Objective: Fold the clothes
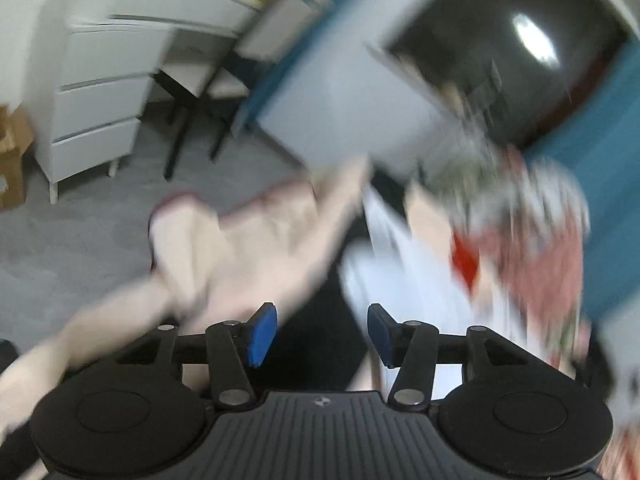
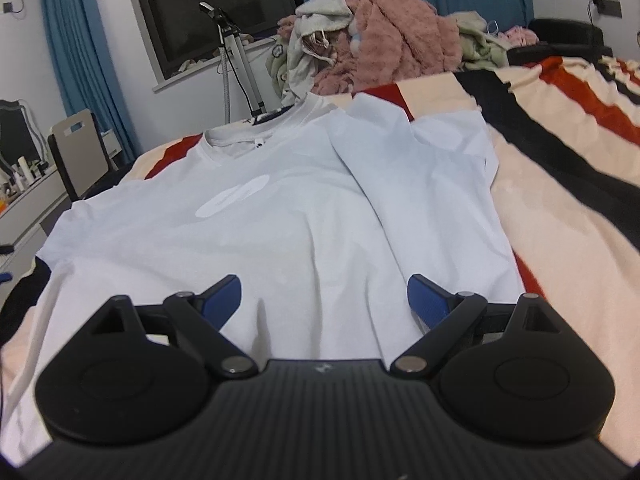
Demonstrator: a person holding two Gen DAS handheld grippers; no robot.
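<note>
white T-shirt [image 2: 288, 208] flat on striped blanket [image 2: 560, 184] | both grippers' jaws apart, empty

A bed covered with a striped blanket [image 2: 560, 208] in cream, red and black carries everything. A white T-shirt [image 2: 280, 216] lies flat on the blanket, its collar at the far side and one side folded over the body. At the far end of the bed a pile of clothes [image 2: 372, 44], pink and pale grey-green, rests just behind the collar.
</note>
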